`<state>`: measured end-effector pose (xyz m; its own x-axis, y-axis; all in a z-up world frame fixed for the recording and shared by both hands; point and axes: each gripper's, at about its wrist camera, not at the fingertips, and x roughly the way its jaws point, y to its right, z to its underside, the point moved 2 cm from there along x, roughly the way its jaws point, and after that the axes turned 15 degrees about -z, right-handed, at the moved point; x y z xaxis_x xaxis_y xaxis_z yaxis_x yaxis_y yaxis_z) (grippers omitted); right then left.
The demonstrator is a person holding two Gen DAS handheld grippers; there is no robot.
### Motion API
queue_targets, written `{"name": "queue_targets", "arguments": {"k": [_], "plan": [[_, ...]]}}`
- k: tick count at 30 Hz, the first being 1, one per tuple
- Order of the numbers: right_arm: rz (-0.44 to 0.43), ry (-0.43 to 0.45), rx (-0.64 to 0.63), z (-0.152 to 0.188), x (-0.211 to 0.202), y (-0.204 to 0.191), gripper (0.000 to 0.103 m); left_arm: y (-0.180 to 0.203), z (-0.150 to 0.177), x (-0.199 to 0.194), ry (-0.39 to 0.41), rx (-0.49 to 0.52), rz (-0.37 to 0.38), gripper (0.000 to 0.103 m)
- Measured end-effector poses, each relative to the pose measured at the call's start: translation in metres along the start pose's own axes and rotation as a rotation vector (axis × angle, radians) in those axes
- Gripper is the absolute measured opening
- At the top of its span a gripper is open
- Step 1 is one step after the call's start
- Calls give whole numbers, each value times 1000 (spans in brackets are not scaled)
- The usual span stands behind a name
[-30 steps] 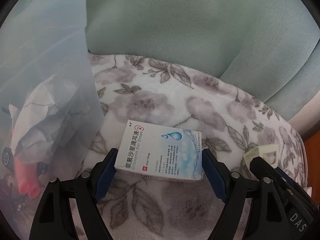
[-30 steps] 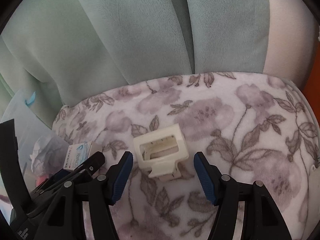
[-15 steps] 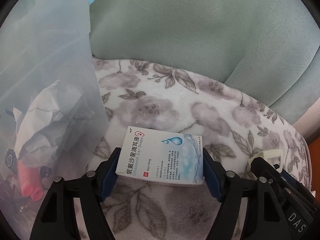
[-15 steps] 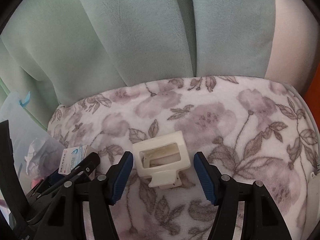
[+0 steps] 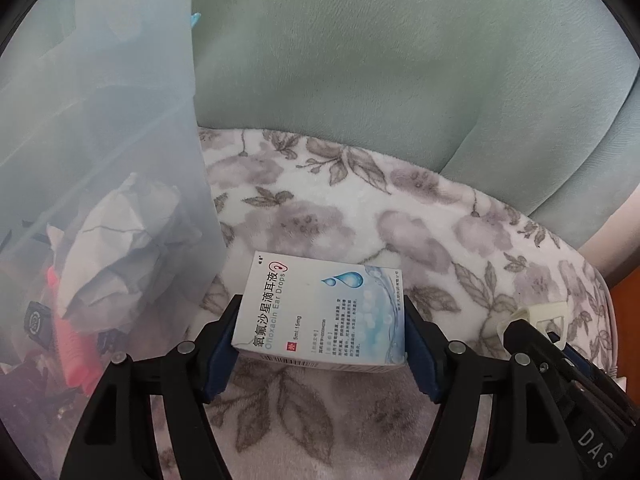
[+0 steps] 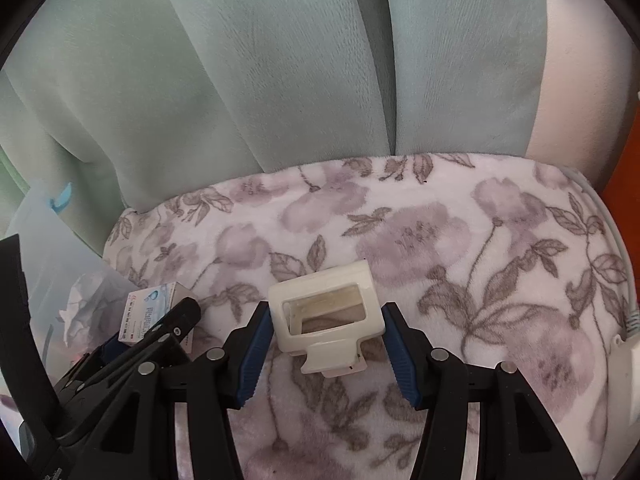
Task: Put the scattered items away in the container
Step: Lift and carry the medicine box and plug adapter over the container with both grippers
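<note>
Blanket (image 6: 460, 240): white plush printed with mauve-grey flowers and grey-brown leaves. Cushions (image 5: 400, 80): plain pale sage green. Ear-drops box (image 5: 324, 316): white, shading to light blue at one end, with a blue droplet, a red ear outline, a small red square and dark blue lettering. Hair clip (image 6: 328, 316): cream. Container (image 5: 100, 140): translucent frosted pale blue, showing crumpled white paper (image 5: 116, 236) and a coral-pink item (image 5: 70, 344). Fingers (image 6: 256, 356): dark blue pads on black arms.
</note>
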<state>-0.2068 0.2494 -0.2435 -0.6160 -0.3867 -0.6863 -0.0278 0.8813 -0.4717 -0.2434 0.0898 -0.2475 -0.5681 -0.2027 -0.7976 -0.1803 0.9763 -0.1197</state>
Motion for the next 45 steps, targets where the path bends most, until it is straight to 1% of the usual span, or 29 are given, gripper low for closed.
{"name": "queue_targets", "arguments": {"k": [7, 16, 19, 23, 33, 40, 45], "plan": [[-2, 25, 16, 5, -29, -12, 58, -11, 6, -30, 18, 3, 27, 74], [-10, 92, 41, 13, -84, -34, 58, -26, 14, -89, 40, 9, 75, 74], [-16, 126, 63, 20, -108, -41, 58, -35, 16, -115, 73, 19, 88, 74], [-27, 165, 83, 26, -136, -52, 58, -47, 18, -142, 90, 12, 118, 74], [-51, 277, 40, 34, -204, -99, 58, -70, 17, -219, 186, -2, 178, 74], [-96, 351, 39, 40, -241, -119, 58, -88, 12, -256, 249, -6, 172, 74], [-118, 384, 23, 42, -261, -134, 58, -99, 9, -281, 291, -22, 179, 74]]}}
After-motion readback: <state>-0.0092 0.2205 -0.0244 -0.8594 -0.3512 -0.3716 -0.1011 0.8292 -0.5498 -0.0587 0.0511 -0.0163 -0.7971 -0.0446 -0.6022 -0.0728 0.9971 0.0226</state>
